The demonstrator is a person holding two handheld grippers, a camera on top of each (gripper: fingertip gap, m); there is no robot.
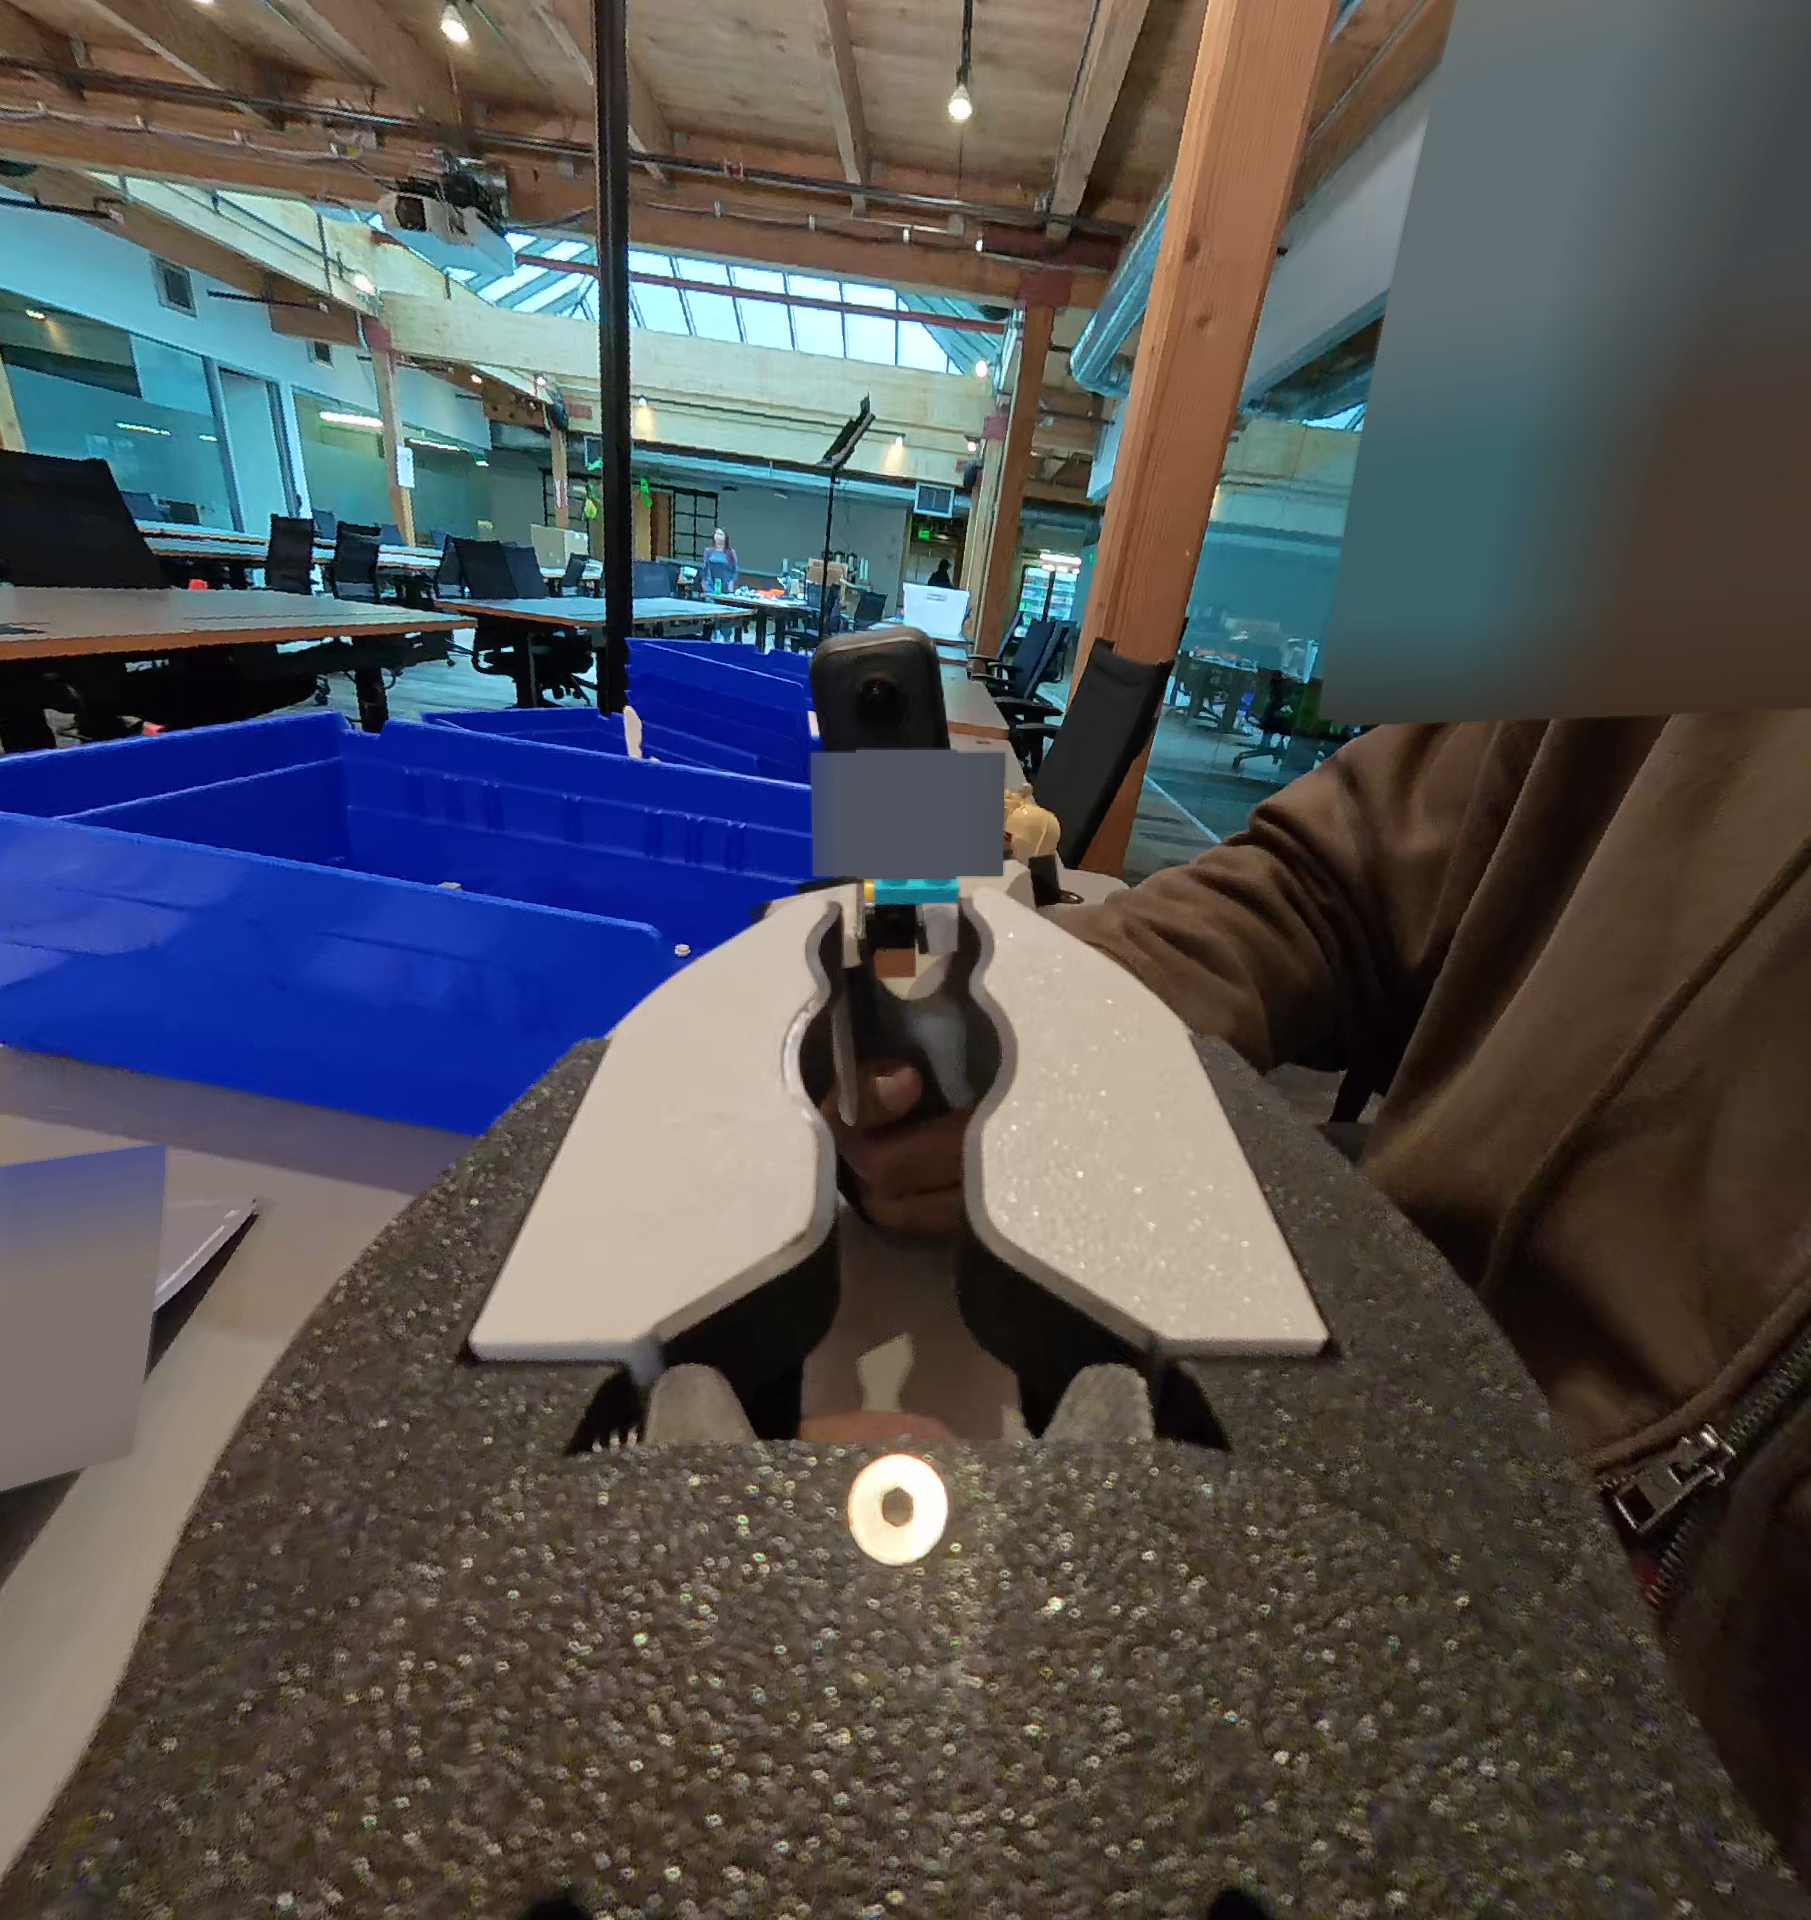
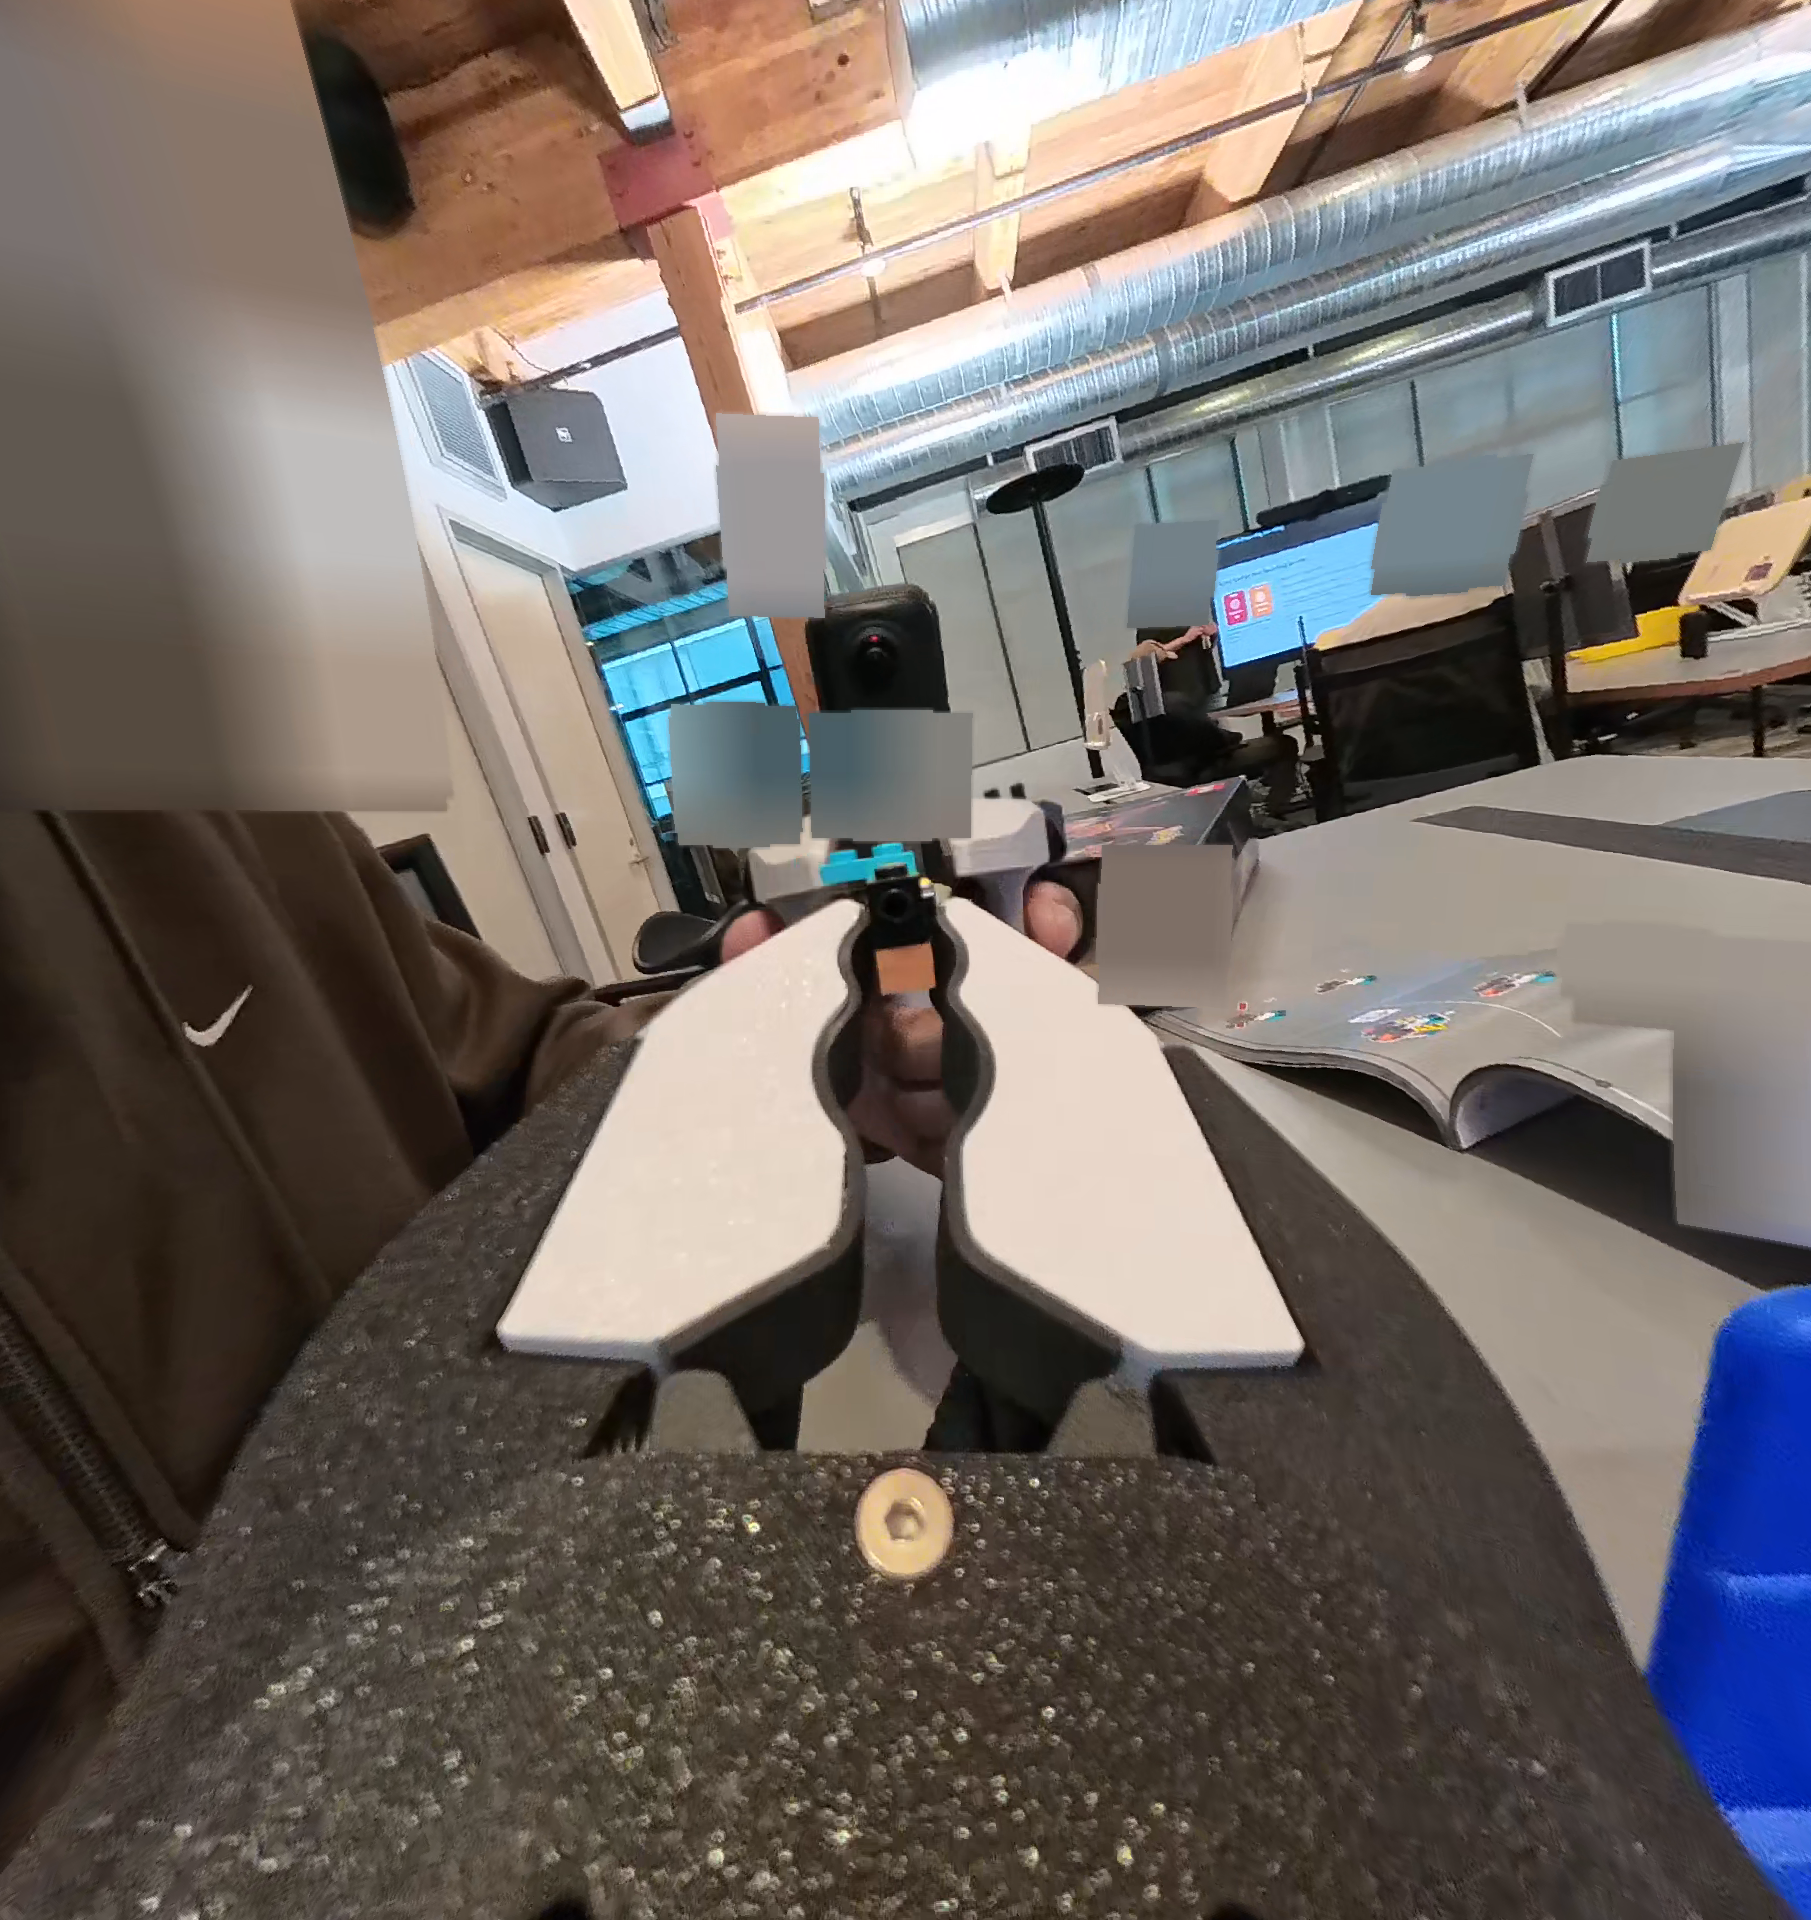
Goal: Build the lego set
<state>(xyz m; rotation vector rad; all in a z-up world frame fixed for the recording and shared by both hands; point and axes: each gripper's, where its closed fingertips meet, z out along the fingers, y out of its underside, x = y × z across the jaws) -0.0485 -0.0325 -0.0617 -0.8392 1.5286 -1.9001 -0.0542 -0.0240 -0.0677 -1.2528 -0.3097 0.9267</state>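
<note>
A small lego assembly is held in the air between my two grippers, which face each other tip to tip. In the left wrist view my left gripper (image 1: 899, 920) is shut on the assembly (image 1: 896, 940), which has black and brown bricks under a teal plate (image 1: 913, 890). In the right wrist view my right gripper (image 2: 901, 920) is shut on the same assembly (image 2: 899, 906), with a brown brick (image 2: 903, 972) low between the fingers and the teal plate (image 2: 865, 865) behind. Each view shows the other gripper's black camera (image 1: 880, 691) (image 2: 875, 655) beyond the assembly.
Blue bins (image 1: 309, 935) stand on the grey table to the left, and a blue bin corner (image 2: 1774, 1558) shows at lower right. An open instruction booklet (image 2: 1400, 1049) and the lego box (image 2: 1161, 831) lie on the table. The person's brown jacket (image 1: 1607, 1039) is close by.
</note>
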